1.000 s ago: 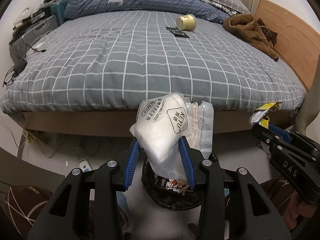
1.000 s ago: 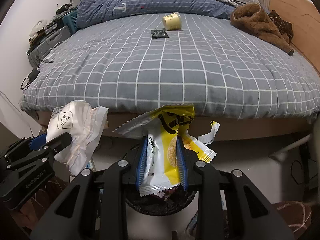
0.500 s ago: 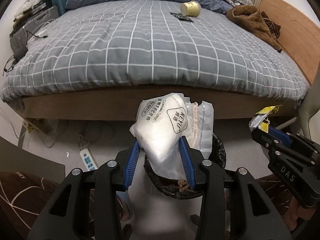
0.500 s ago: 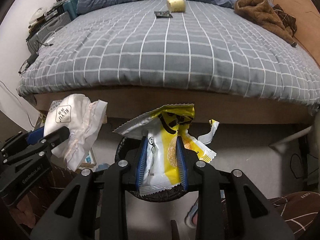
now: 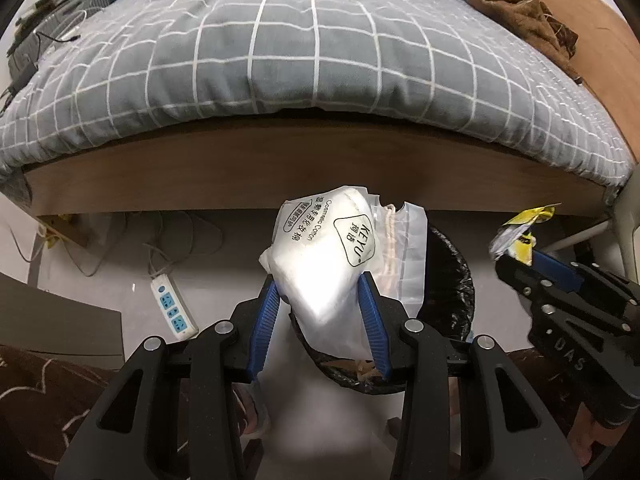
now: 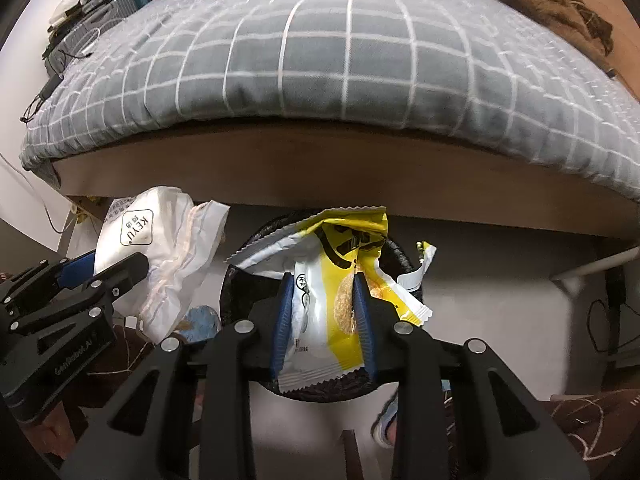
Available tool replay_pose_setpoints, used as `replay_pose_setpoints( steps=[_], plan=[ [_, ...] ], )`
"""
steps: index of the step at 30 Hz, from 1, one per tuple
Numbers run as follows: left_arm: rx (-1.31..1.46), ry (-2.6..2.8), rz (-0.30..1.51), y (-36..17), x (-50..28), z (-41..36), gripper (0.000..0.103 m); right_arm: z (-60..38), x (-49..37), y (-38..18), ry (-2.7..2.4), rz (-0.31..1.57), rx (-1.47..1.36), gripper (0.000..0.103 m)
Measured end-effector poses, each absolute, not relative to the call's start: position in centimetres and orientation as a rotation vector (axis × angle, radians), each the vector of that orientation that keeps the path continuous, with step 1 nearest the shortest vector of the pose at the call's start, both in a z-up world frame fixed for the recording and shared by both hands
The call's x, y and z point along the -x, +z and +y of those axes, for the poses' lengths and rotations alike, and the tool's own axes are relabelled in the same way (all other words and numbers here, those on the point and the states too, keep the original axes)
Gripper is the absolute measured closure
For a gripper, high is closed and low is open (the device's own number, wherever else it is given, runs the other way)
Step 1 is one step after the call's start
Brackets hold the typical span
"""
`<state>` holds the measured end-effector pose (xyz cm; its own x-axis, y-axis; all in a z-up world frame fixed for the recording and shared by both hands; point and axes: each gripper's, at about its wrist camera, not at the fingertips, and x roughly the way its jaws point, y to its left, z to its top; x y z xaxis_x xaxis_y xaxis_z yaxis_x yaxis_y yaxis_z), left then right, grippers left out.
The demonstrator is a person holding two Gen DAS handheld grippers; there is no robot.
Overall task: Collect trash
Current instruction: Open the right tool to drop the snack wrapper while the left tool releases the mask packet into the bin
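The bed [image 5: 312,64] with its grey checked cover fills the upper view. Below it on the floor stands the black-lined bin [image 6: 400,264]. The left claw [image 5: 318,316] pinches a white cotton-pad bag [image 5: 324,264] above the bin. The right claw [image 6: 322,320] grips a yellow wrapper [image 6: 340,280] over the bin, its jaws just beginning to part.
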<state>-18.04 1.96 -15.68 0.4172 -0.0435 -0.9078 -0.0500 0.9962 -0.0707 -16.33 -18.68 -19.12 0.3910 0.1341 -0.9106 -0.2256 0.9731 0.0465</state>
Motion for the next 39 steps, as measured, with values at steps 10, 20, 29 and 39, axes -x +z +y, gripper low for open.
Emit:
replay_pose_setpoints(
  steps=[10,20,29,39],
  plan=[
    [0.099,0.06,1.145,-16.7,17.5,4.4,0.063,-16.4,14.9,-21.0,0.257,1.182,0.116,0.061],
    [0.096,0.077,1.154,-17.4,17.5,5.0,0.063,-16.0,15.1,-21.5,0.25,1.154,0.118,0.029],
    [0.066,-0.002,1.16,-17.6,16.7,1.6,0.063,-20.2,15.3,-19.9,0.165,1.107,0.098,0.01],
    [0.023,-0.108,1.162,-17.2,15.4,-4.9,0.063,-28.2,15.5,-18.5,0.032,1.074,0.04,0.008]
  ],
)
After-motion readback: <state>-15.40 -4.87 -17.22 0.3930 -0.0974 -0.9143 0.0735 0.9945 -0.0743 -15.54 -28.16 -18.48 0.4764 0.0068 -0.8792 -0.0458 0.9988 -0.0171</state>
